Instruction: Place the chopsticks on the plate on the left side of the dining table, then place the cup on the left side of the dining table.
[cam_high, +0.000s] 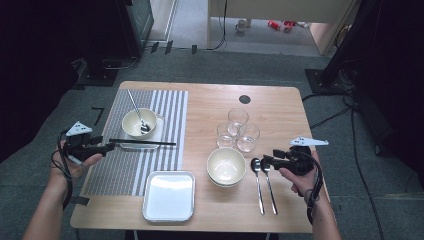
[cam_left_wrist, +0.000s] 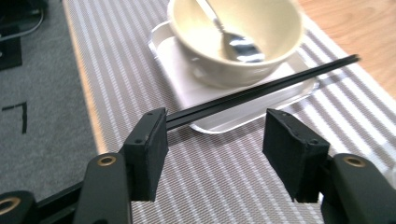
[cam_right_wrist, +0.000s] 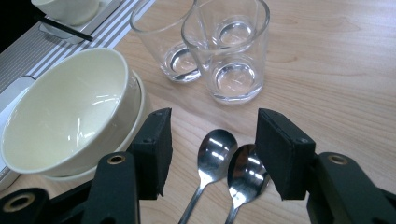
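A pair of black chopsticks (cam_high: 142, 143) (cam_left_wrist: 261, 88) lies across the front rim of a small white tray (cam_left_wrist: 182, 60). On that tray stands a cream bowl (cam_high: 139, 122) (cam_left_wrist: 233, 72) with a metal spoon (cam_high: 136, 107) (cam_left_wrist: 233, 42) in it. My left gripper (cam_high: 111, 146) (cam_left_wrist: 215, 135) hovers at the chopsticks' near end, open, and the pads do not press on them. My right gripper (cam_high: 265, 161) (cam_right_wrist: 212, 135) is open above the bowls of two spoons (cam_high: 263, 182) (cam_right_wrist: 212, 156) that lie side by side on the wood.
A striped placemat (cam_high: 165, 105) (cam_left_wrist: 116, 70) covers the table's (cam_high: 280, 115) left part. Stacked cream bowls (cam_high: 226, 166) (cam_right_wrist: 65, 116) sit left of the two spoons. Three glasses (cam_high: 237, 119) (cam_right_wrist: 233, 51) stand behind them. An empty square tray (cam_high: 169, 196) lies at the front edge.
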